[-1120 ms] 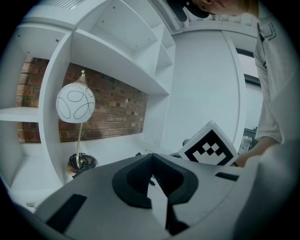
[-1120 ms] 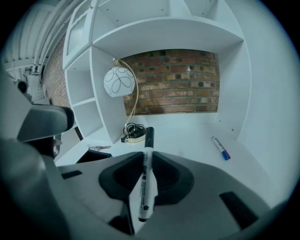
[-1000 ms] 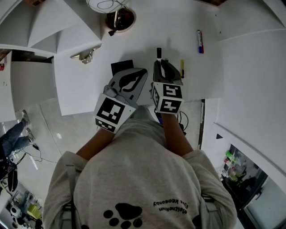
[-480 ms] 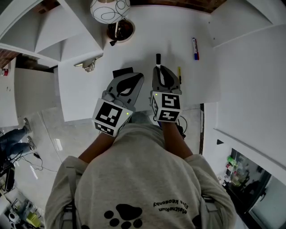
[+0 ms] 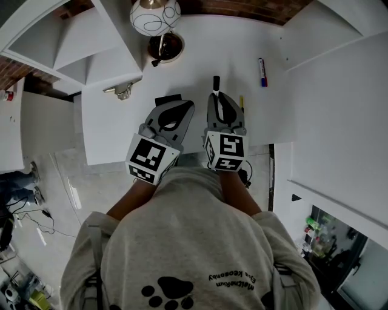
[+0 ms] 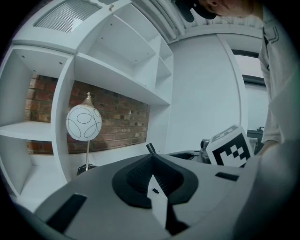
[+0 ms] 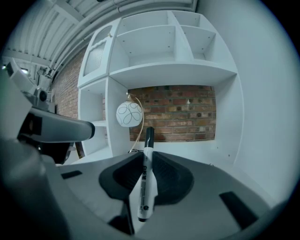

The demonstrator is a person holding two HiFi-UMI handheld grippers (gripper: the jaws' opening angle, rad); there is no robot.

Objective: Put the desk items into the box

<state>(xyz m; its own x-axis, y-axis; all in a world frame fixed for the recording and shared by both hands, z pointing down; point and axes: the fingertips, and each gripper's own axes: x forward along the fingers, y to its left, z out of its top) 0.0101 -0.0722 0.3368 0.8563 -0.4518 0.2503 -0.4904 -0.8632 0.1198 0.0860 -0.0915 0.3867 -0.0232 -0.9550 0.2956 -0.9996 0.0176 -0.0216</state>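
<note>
A black-capped marker (image 7: 145, 187) was held by the right gripper (image 7: 146, 157), mid-frame; the left gripper (image 6: 151, 160) was closed on nothing.

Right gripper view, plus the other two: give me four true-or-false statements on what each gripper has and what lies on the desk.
1. The right gripper is shut on a black-capped marker. True.
2. The left gripper holds a pen. False: its jaws are together with nothing between them.
3. A second marker lies on the white desk. True.
4. The globe lamp lies toppled. False: it stands upright.
</note>
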